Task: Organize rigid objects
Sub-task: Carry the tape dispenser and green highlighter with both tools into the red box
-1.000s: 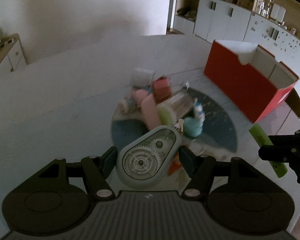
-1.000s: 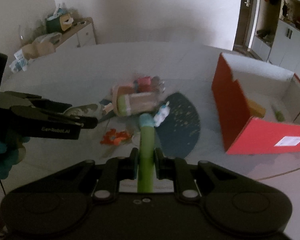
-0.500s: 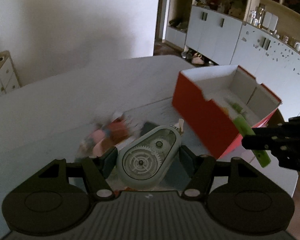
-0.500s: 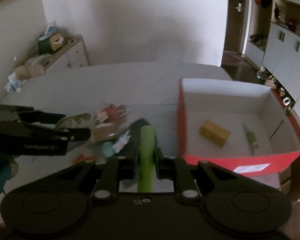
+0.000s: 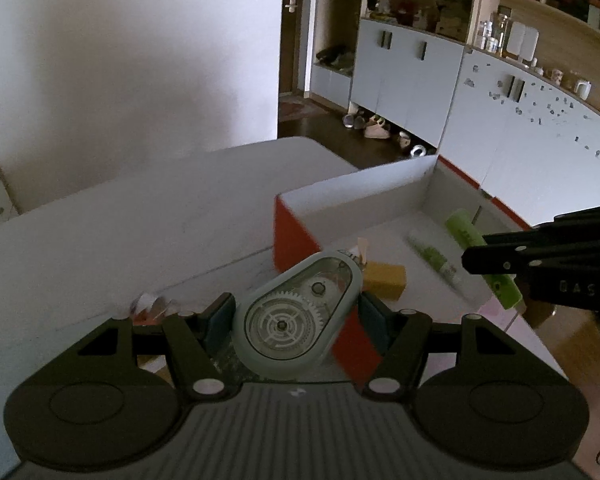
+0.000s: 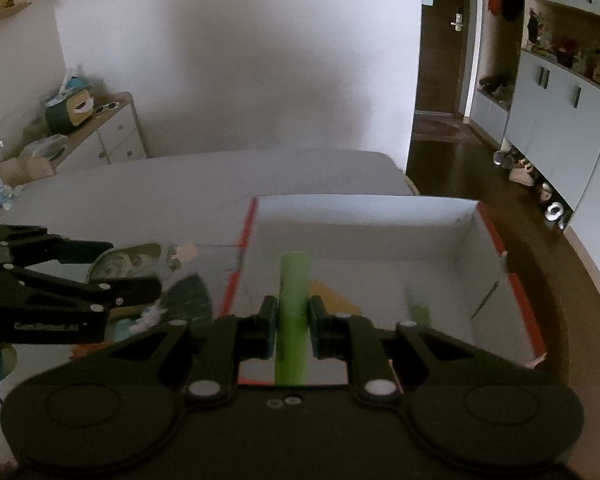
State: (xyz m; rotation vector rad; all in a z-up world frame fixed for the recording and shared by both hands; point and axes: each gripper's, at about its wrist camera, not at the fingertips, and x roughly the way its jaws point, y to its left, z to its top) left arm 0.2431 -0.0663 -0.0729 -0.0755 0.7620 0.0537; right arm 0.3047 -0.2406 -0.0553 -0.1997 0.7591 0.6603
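Note:
My left gripper [image 5: 297, 322] is shut on a grey-green correction tape dispenser [image 5: 288, 316] with clear gear windows, held above the near left corner of the red box [image 5: 356, 188]. My right gripper [image 6: 293, 328] is shut on a light green stick [image 6: 294, 280] that hangs over the box's white inside [image 6: 364, 210]. In the box lie a yellow block [image 5: 384, 278] and a thin green-and-white tube [image 5: 434, 258]. The left wrist view shows the right gripper [image 5: 540, 256] and its green stick [image 5: 464, 232] at the right. The right wrist view shows the left gripper [image 6: 134, 266] at the left.
A dark blue round mat [image 6: 192, 296] with several small toys lies left of the box. The table's curved edge runs close to the box on the right, with dark floor and grey cupboards [image 5: 412, 76] beyond. A low drawer unit [image 6: 112, 132] stands at the far left wall.
Both grippers have swung right and risen, each keeping its object. The box has come from the right to under them, and the toy pile has slid away to the lower left.

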